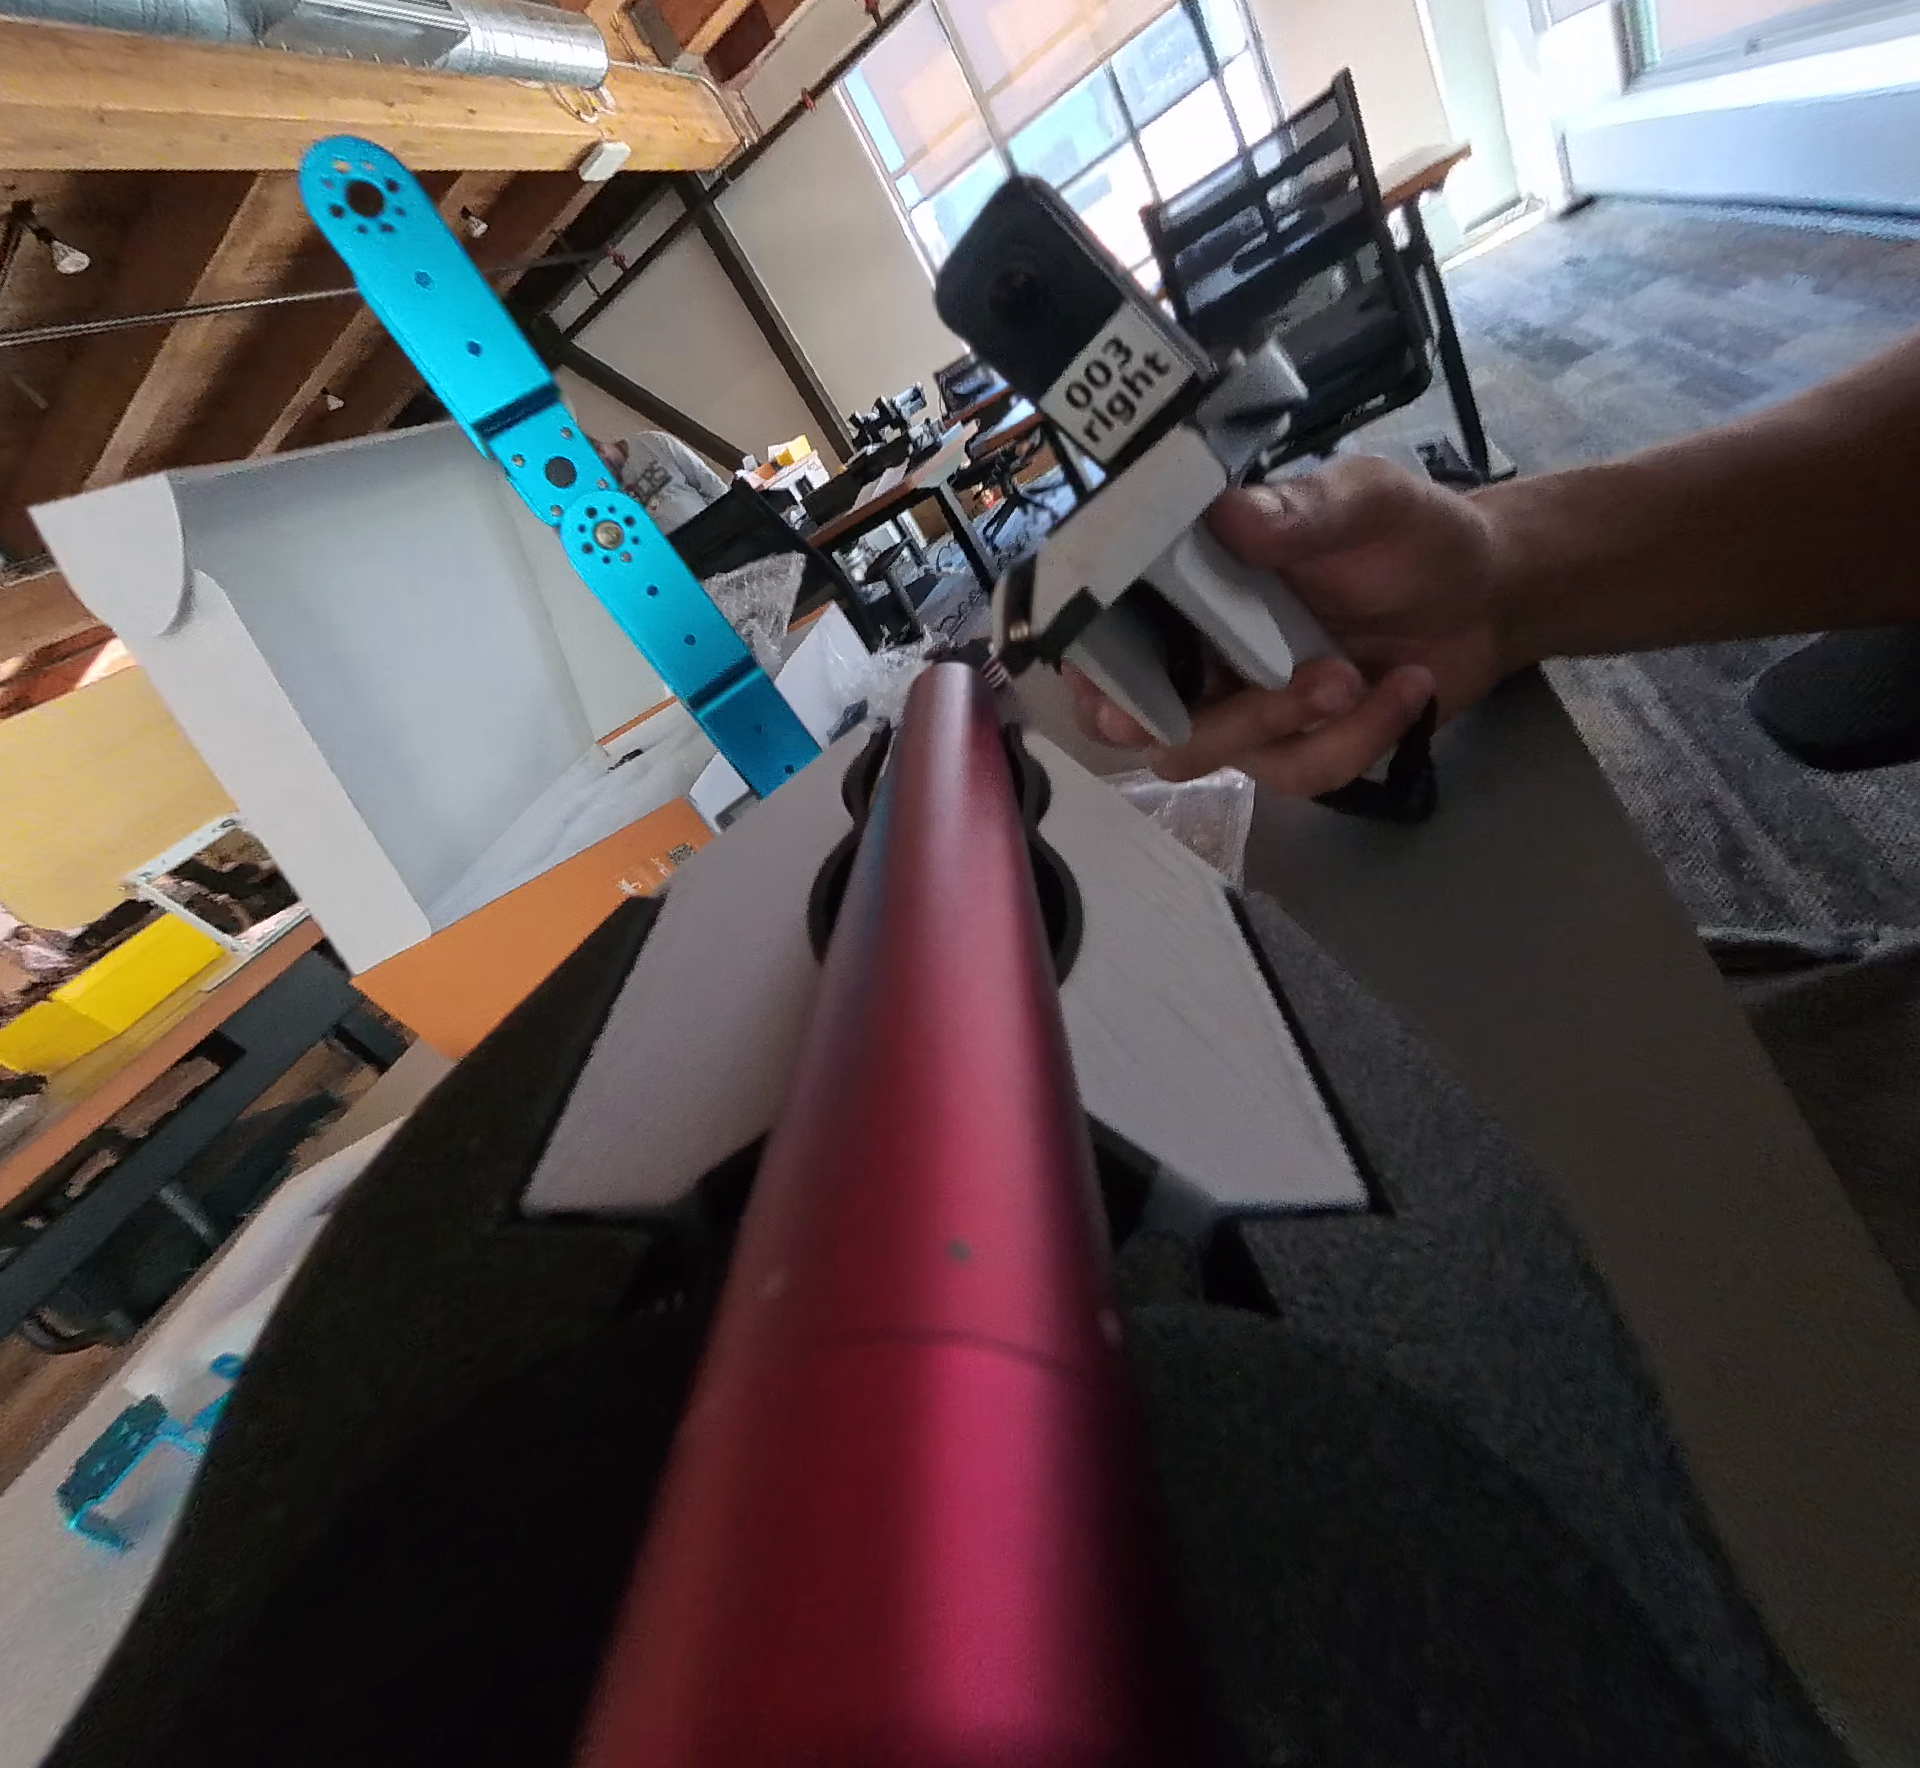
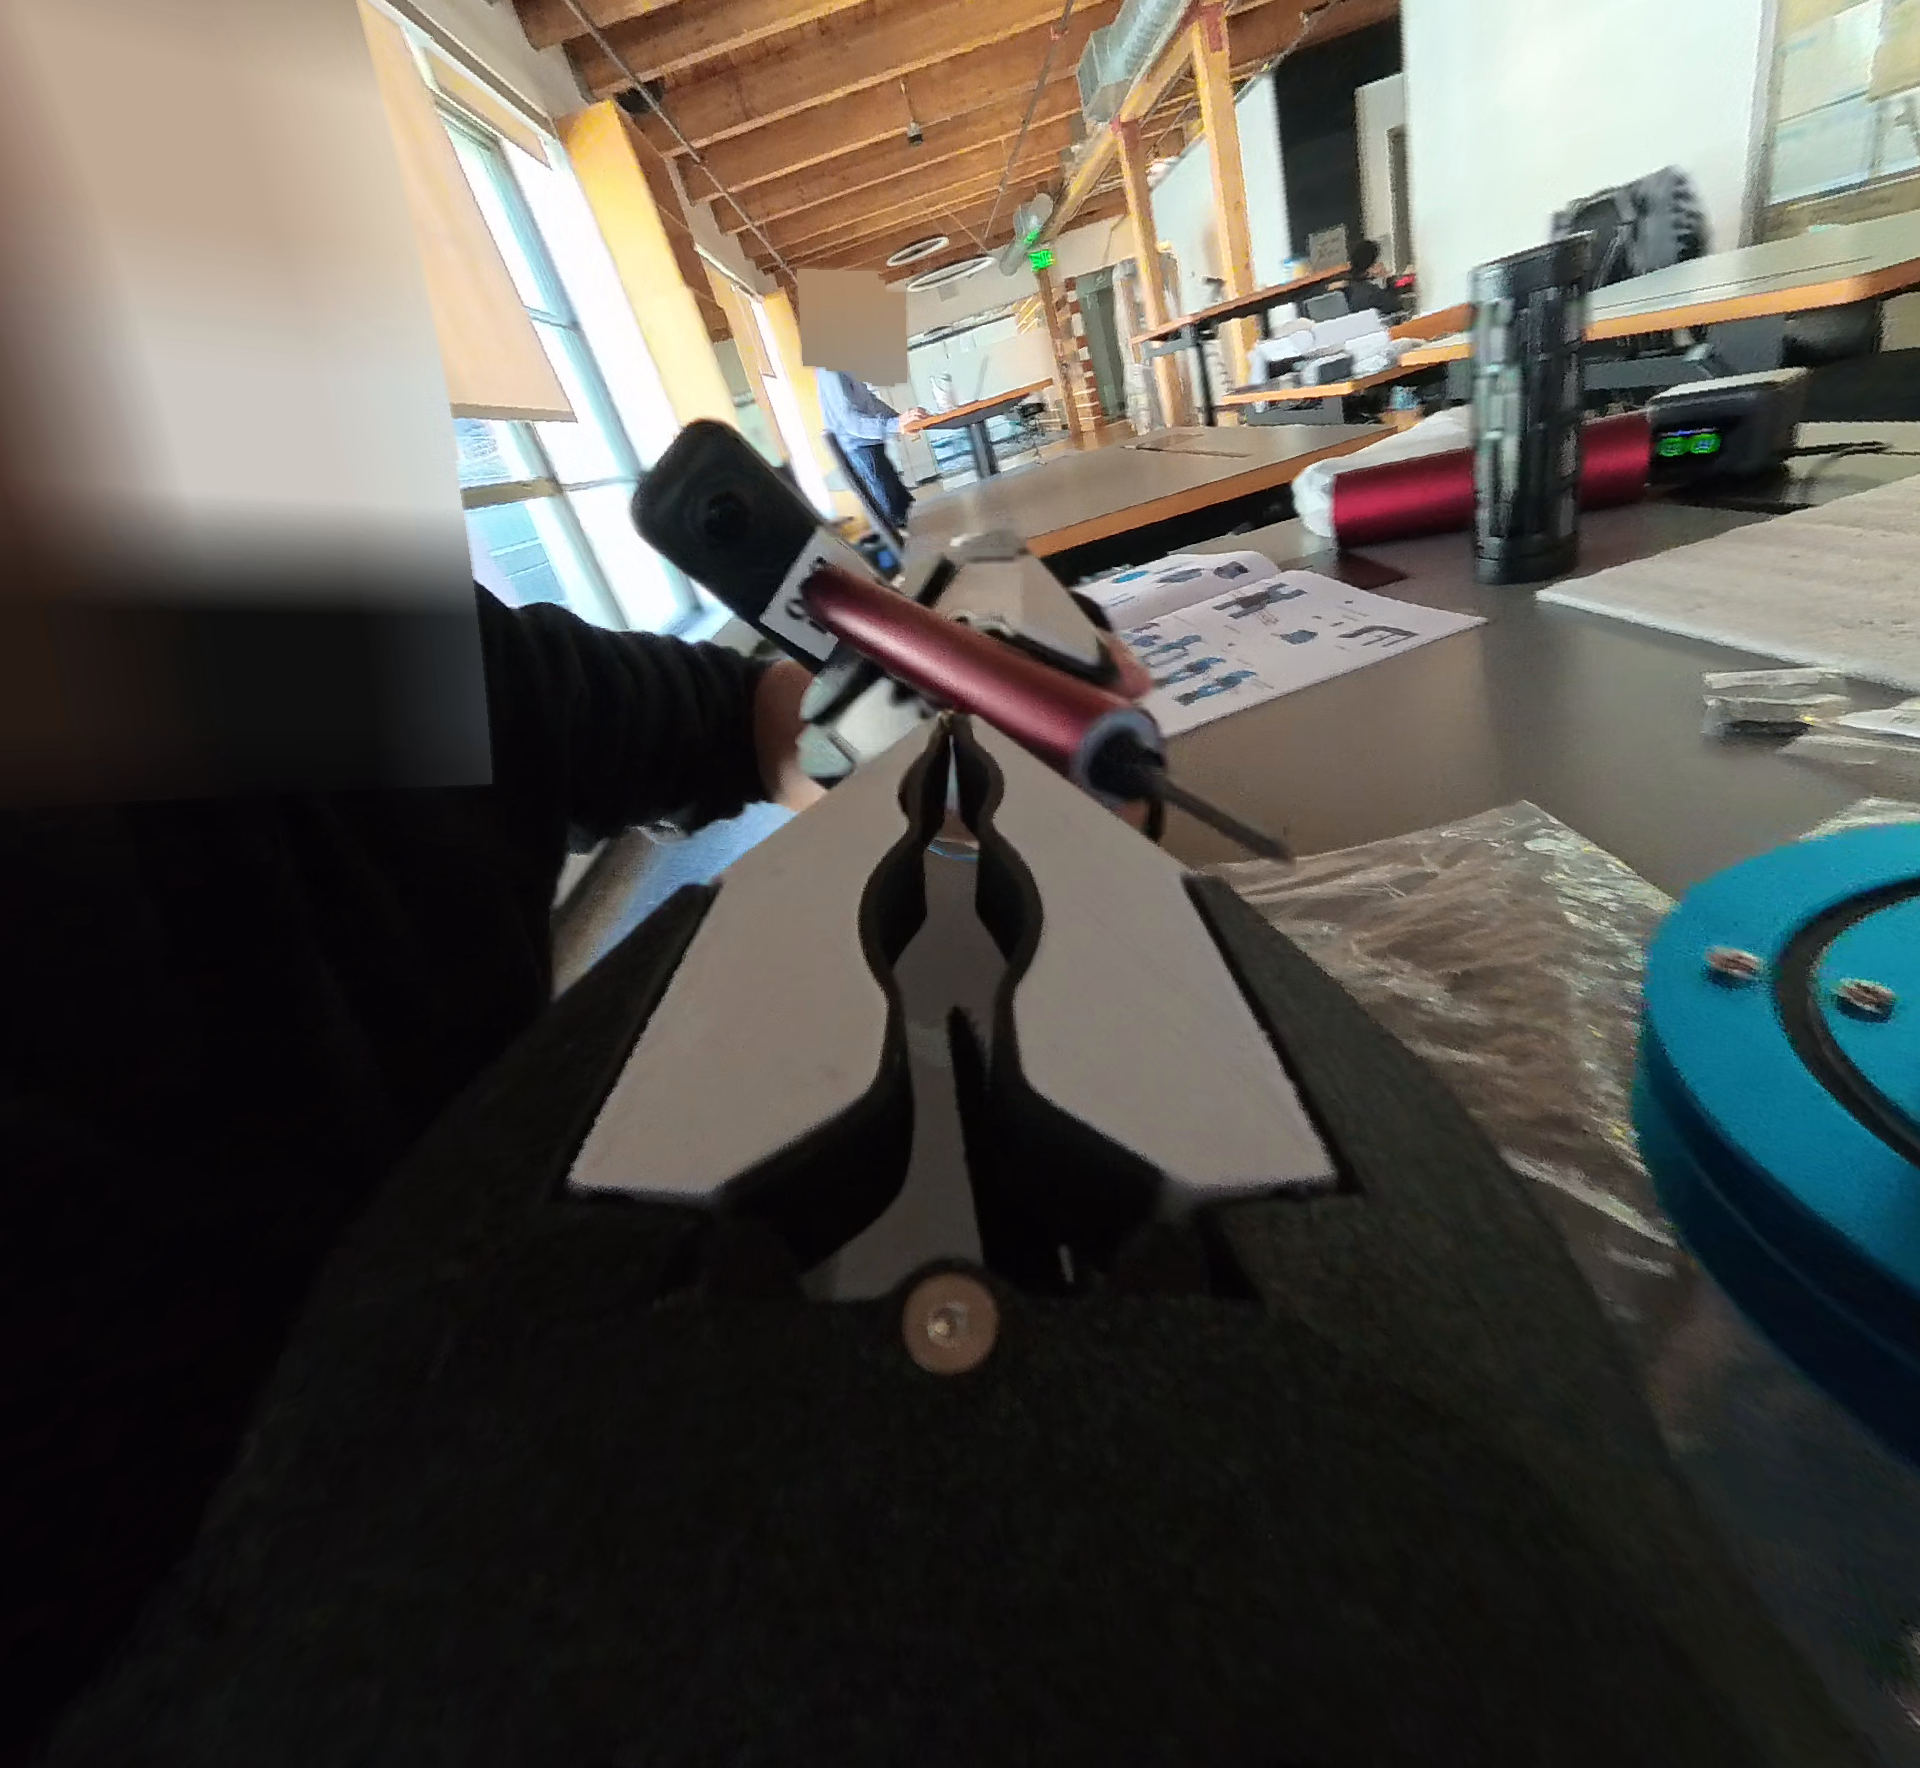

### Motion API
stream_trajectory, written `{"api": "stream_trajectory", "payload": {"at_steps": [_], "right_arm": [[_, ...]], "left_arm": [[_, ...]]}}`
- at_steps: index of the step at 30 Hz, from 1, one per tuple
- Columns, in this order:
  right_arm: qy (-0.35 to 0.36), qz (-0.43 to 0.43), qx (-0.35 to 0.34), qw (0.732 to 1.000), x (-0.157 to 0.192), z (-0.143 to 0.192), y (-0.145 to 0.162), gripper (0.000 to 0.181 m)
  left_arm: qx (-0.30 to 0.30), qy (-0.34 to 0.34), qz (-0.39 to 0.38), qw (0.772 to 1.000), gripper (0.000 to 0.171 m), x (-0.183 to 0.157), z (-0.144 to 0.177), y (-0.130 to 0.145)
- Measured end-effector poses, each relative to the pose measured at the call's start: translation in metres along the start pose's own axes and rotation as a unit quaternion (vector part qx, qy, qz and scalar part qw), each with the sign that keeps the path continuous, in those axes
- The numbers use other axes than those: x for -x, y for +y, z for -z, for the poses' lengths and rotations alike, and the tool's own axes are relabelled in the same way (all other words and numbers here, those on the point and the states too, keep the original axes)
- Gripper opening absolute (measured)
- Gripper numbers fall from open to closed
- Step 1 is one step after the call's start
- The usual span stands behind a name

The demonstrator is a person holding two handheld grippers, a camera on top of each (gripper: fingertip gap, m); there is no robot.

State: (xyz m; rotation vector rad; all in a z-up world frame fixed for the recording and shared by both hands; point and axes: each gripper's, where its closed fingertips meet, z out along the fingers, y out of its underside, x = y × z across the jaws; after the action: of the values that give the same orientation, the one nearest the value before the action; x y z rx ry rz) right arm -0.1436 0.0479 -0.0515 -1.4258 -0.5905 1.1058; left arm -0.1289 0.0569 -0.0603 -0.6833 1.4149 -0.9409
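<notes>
My left gripper [image 1: 948, 747] is shut on a dark red, pen-shaped screwdriver [image 1: 935, 1199] that runs forward between its fingers. In the right wrist view the screwdriver [image 2: 966, 669] is tilted, with its thin bit [image 2: 1226, 825] pointing down to the right. My right gripper [image 2: 951, 736] is shut on a small screw [image 1: 992, 671] pinched at its tips. It shows in the left wrist view [image 1: 1006, 653], held by a hand [image 1: 1351, 596] right at the screwdriver's far end. A blue metal bracket arm [image 1: 551, 471] stands upright to the left behind it.
A blue round base [image 2: 1787, 1095] sits close on the right on clear plastic wrap [image 2: 1455, 949]. On the dark table [image 2: 1455, 742] are an open booklet [image 2: 1278, 627], a black tumbler [image 2: 1527, 409], a red cylinder [image 2: 1403, 497] and small bagged parts [image 2: 1766, 716]. A white panel [image 1: 343, 638] stands left. Left and right tips are no more than a few centimetres apart.
</notes>
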Motion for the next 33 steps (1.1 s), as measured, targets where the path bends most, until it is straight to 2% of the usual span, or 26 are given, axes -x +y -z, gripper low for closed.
{"api": "stream_trajectory", "payload": {"at_steps": [4, 9, 20, 24, 27, 30, 31, 32, 33], "right_arm": [[-0.023, 0.008, -0.004, 1.0, 0.011, -0.011, -0.001, 0.0], [0.055, 0.076, 0.03, 0.995, -0.006, -0.018, 0.008, 0.0], [0.103, 0.104, 0.063, 0.987, -0.021, -0.019, 0.019, 0.0], [0.095, 0.084, 0.04, 0.991, -0.019, -0.013, 0.012, 0.0], [0.072, 0.063, -0.018, 0.995, -0.012, 0.0, -0.008, 0.0], [0.075, -0.009, -0.032, 0.997, -0.029, 0.019, -0.013, 0.0], [0.093, -0.004, -0.012, 0.996, -0.036, 0.025, -0.009, 0.0], [0.132, 0.012, 0.05, 0.99, -0.048, 0.03, 0.006, 0.0], [0.154, 0.017, 0.149, 0.977, -0.056, 0.036, 0.03, 0.0]], "left_arm": [[0.037, -0.025, -0.051, 0.998, 0.022, 0.0, -0.005, 0.014], [0.058, -0.048, -0.116, 0.99, 0.022, -0.002, -0.008, 0.019], [0.106, -0.074, -0.21, 0.969, 0.021, -0.001, -0.009, 0.033], [0.099, -0.09, -0.201, 0.971, 0.022, 0.007, -0.009, 0.023], [0.083, -0.1, -0.192, 0.973, 0.022, 0.013, -0.006, 0.018], [0.064, -0.118, -0.217, 0.967, 0.023, 0.019, -0.001, 0.011], [0.06, -0.124, -0.226, 0.964, 0.023, 0.022, 0.0, 0.01], [0.062, -0.125, -0.224, 0.965, 0.022, 0.024, 0.001, 0.011], [0.066, -0.123, -0.214, 0.967, 0.023, 0.026, 0.001, 0.013]]}}
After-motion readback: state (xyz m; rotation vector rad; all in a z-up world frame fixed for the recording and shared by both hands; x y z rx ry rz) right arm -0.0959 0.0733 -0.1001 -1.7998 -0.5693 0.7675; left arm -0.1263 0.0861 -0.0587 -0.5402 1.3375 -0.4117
